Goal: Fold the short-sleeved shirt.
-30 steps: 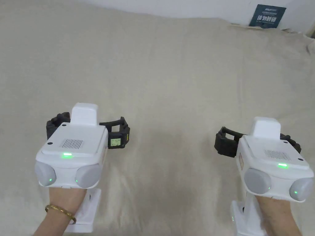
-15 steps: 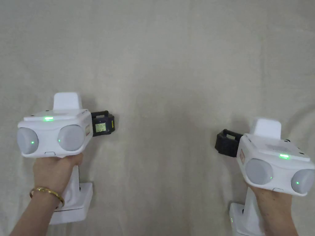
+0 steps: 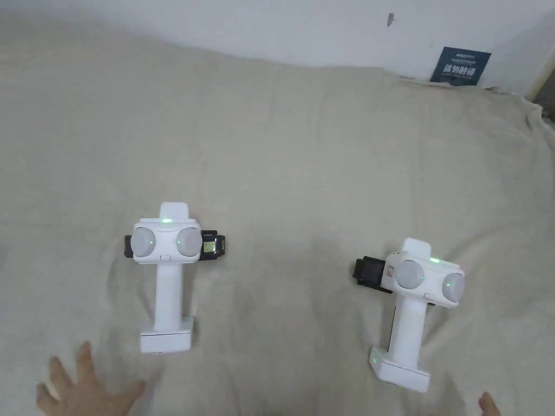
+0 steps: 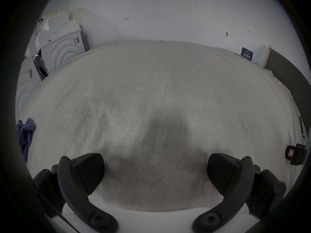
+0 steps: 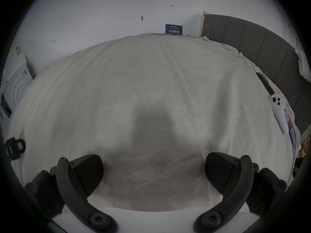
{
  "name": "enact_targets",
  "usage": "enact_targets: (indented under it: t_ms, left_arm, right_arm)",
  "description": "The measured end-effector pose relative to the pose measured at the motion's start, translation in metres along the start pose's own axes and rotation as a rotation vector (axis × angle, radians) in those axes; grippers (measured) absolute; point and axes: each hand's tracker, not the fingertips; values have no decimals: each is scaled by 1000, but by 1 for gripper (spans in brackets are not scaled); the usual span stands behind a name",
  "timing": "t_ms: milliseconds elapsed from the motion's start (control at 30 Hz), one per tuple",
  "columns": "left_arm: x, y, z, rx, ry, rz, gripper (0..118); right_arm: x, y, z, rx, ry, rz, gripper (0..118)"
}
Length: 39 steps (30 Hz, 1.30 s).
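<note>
Shirt [image 4: 25, 134]: we log 1 crumpled blue garment at the bedsheet's [image 3: 303, 162] left edge; 2 grippers, left [image 4: 155, 174] and right [image 5: 154, 173], lie unheld, jaws spread, empty.

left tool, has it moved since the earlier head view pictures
Yes. The left tool was held up in a hand; now it lies on the beige sheet, and the open hand is nearer the camera, off it.
</note>
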Motion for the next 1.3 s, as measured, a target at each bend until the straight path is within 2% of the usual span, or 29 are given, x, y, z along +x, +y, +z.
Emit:
enact_targets:
  t_ms: [467, 1300]
  left_arm:
    - [-1, -6, 20, 3, -1, 1, 118]
    - [0, -1, 9, 1, -1, 1, 118]
  right_arm:
    - [9, 0, 0, -4, 4, -3, 118]
    - [9, -1, 1, -5, 4, -3, 118]
